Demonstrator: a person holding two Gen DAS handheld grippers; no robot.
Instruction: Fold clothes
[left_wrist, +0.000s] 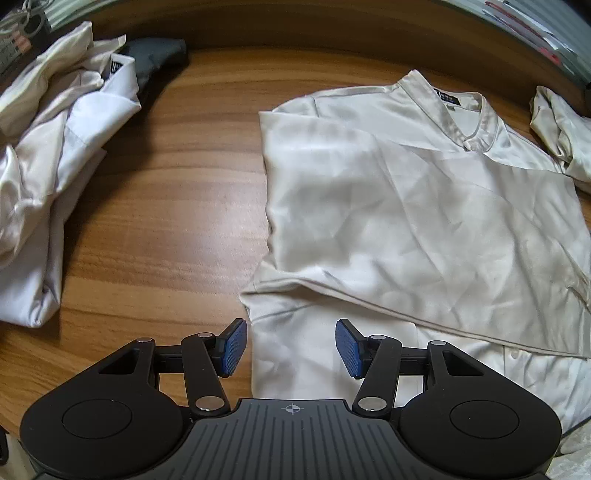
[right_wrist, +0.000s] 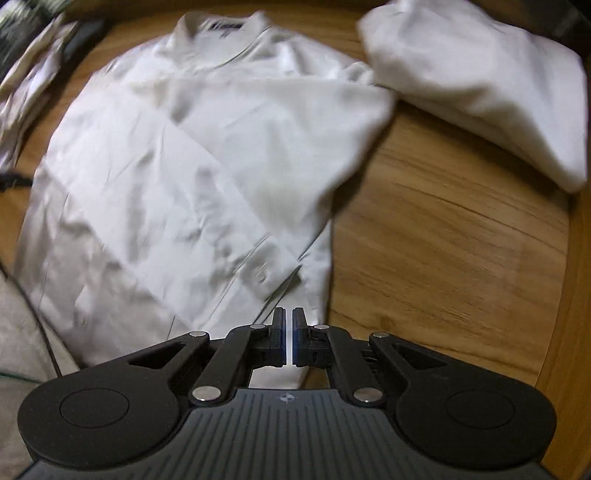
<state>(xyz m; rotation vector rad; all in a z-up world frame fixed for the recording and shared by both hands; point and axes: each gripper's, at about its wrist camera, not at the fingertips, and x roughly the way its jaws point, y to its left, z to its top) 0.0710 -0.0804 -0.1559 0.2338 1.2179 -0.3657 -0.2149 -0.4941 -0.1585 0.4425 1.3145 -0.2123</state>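
- Shirt (left_wrist: 424, 206) lies flat on the wooden table (left_wrist: 177, 206), collar at the far end, just ahead of both pairs of fingers; both sides and a cuffed sleeve (right_wrist: 229, 229) are already turned in over the body.
- Left gripper (left_wrist: 291, 347) hangs above the near hem with its blue pads (left_wrist: 236, 347) standing well apart and nothing between them; the shirt's left edge runs just inside the left pad, so the corner sits below the gap.
- Right gripper (right_wrist: 289, 332) hovers over the opposite near corner of the hem, its pads almost together with only a thin slit showing; I see no cloth in that slit, though this view is smeared and a pinched edge could escape notice.
- Step in hand, as I judge it: the lengthwise folds are finished and the bottom-to-collar fold is being set up, with each gripper placed at a hem corner.
- Next move calls for the right fingers to part, both grippers to drop onto the hem and close on all the layers at once, then lift together and carry the hem toward the collar (left_wrist: 461, 110).
- Silky fabric looks likely to slide, so a shallow pinch may leave the tucked sleeve behind.
- Other pale garments lie beyond the fingers: a crumpled pile (left_wrist: 55, 147) far to the left and a folded piece (right_wrist: 480, 85) ahead to the right.
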